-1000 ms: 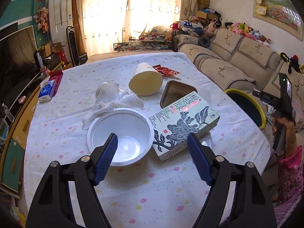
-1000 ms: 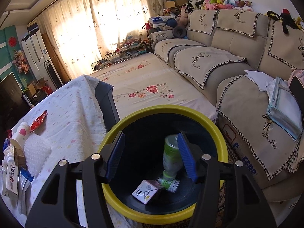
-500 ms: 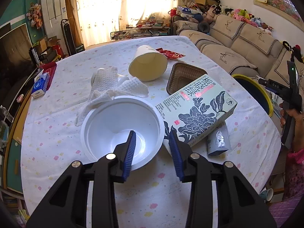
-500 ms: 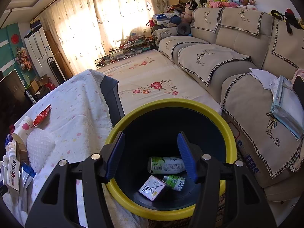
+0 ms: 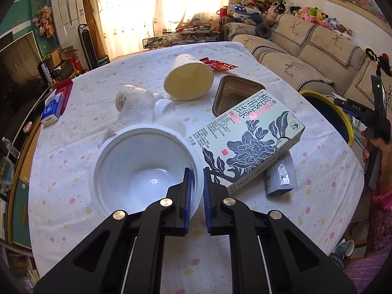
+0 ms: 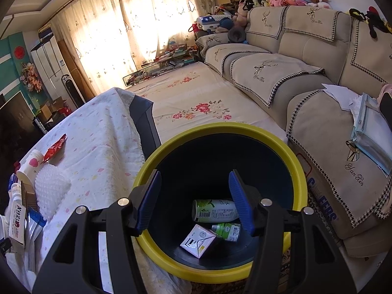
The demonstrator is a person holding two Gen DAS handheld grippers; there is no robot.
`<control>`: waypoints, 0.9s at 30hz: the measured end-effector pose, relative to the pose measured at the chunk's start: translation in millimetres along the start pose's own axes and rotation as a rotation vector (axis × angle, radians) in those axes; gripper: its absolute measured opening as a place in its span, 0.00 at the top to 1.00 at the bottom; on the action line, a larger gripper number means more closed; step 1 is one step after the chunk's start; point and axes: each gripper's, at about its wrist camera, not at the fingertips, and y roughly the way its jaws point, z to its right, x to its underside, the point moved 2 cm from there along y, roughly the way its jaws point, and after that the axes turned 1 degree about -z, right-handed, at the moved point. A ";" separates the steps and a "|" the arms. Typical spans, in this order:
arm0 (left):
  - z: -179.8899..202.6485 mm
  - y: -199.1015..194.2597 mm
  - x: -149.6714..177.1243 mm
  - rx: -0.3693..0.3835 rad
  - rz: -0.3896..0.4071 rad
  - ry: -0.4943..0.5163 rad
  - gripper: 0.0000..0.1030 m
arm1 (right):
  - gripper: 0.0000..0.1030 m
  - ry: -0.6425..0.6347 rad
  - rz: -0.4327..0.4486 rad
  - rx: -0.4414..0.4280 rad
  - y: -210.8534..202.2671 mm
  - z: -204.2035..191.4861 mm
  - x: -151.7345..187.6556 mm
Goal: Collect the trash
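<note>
Left gripper (image 5: 197,171) has its blue pads pinched onto the near right rim of the white bowl (image 5: 137,169); the rim wall sits between them. The bowl rests on the table (image 5: 73,196), crowded: a crumpled white cloth (image 5: 137,117) presses its far edge, and a printed box (image 5: 250,139) lies just beside the rim, on top of a silver pouch (image 5: 281,175). Farther off are a tipped paper cup (image 5: 188,79), a brown tray (image 5: 235,93) and red wrappers (image 5: 218,65).

A second ago these jaws stood wide and short of the bowl; now they are closed on it.

Right gripper (image 6: 194,196) hangs half open and empty over the yellow-rimmed bin (image 6: 289,152), unchanged in position. In the bin lie a pale green bottle (image 6: 213,210), a small carton (image 6: 198,241) and what looks like a second green container (image 6: 226,231), partly hidden.

Spotted white tablecloth; sunlit curtains (image 5: 137,7) and a beige sofa (image 5: 318,46) behind.
</note>
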 end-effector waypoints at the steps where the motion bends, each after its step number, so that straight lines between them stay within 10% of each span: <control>1: 0.0 -2.7 0.9 0.010 0.000 -0.002 0.91 | 0.47 0.001 0.001 -0.001 -0.5 0.3 0.3; 27: 75.2 -91.5 -17.7 0.164 0.162 0.161 0.94 | 0.47 0.062 0.093 -0.004 -55.2 35.6 -1.0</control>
